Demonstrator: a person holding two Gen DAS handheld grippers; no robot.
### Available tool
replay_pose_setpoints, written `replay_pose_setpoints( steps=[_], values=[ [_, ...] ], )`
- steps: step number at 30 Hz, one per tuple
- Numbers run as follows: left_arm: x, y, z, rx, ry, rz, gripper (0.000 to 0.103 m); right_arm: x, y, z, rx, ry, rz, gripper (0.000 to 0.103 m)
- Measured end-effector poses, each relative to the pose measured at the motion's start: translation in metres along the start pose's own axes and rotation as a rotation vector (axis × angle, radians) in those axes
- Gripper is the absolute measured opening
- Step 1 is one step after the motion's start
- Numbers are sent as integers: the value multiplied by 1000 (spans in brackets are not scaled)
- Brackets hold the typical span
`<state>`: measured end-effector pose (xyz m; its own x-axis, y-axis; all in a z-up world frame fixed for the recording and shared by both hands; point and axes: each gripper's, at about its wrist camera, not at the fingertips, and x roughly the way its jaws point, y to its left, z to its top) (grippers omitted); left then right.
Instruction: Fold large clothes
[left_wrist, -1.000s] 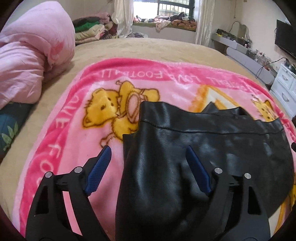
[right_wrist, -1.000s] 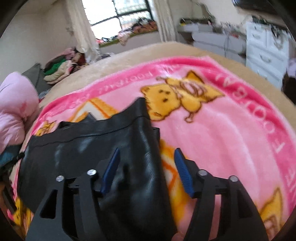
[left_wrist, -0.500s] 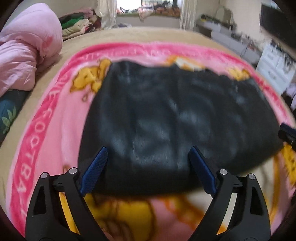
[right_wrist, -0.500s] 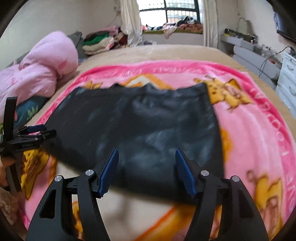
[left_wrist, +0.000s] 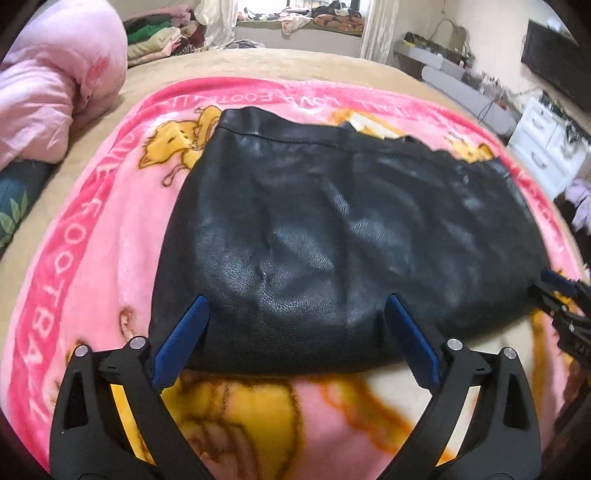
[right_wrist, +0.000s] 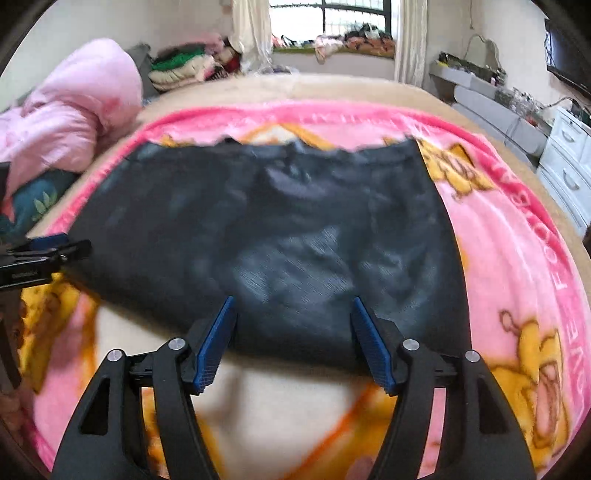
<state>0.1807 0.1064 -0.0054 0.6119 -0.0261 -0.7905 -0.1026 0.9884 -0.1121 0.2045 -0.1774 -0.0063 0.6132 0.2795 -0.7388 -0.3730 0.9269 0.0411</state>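
A black leather garment (left_wrist: 332, 229) lies folded and flat on a pink cartoon-bear blanket (left_wrist: 77, 251) on the bed. It also shows in the right wrist view (right_wrist: 266, 229), blurred. My left gripper (left_wrist: 295, 332) is open and empty, just above the garment's near edge toward its left end. My right gripper (right_wrist: 293, 332) is open and empty above the near edge toward its right end. The right gripper shows at the right rim of the left wrist view (left_wrist: 565, 295). The left gripper shows at the left rim of the right wrist view (right_wrist: 40, 254).
A bunched pink duvet (left_wrist: 51, 92) lies at the bed's far left. A stack of folded clothes (left_wrist: 159, 40) sits at the far end near the window. White drawers (left_wrist: 546, 147) stand to the right of the bed.
Both grippers have pulled back from the garment's ends toward me. The garment, seen close from its ends a second ago, now lies whole and flat in front of both open grippers.
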Motion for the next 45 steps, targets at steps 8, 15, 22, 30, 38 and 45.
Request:
replay_pose_setpoints(
  steps=[8, 15, 22, 30, 38, 45],
  values=[
    [-10, 14, 9, -17, -27, 53, 93, -12, 47, 13, -86, -60, 94, 62],
    [-4, 35, 16, -52, -16, 87, 93, 4, 86, 18, -143, -27, 167, 44],
    [6, 54, 25, -87, 6, 64, 93, 31, 98, 20, -118, 40, 166, 40],
    [47, 80, 33, -180, 73, -21, 94, 49, 94, 12, -104, 80, 170, 40],
    [65, 88, 29, -298, 81, -231, 77, 51, 74, 33, 28, 121, 312, 38],
    [48, 87, 35, -328, 51, -244, 52, 70, 54, 103, 88, 36, 210, 33]
  ],
)
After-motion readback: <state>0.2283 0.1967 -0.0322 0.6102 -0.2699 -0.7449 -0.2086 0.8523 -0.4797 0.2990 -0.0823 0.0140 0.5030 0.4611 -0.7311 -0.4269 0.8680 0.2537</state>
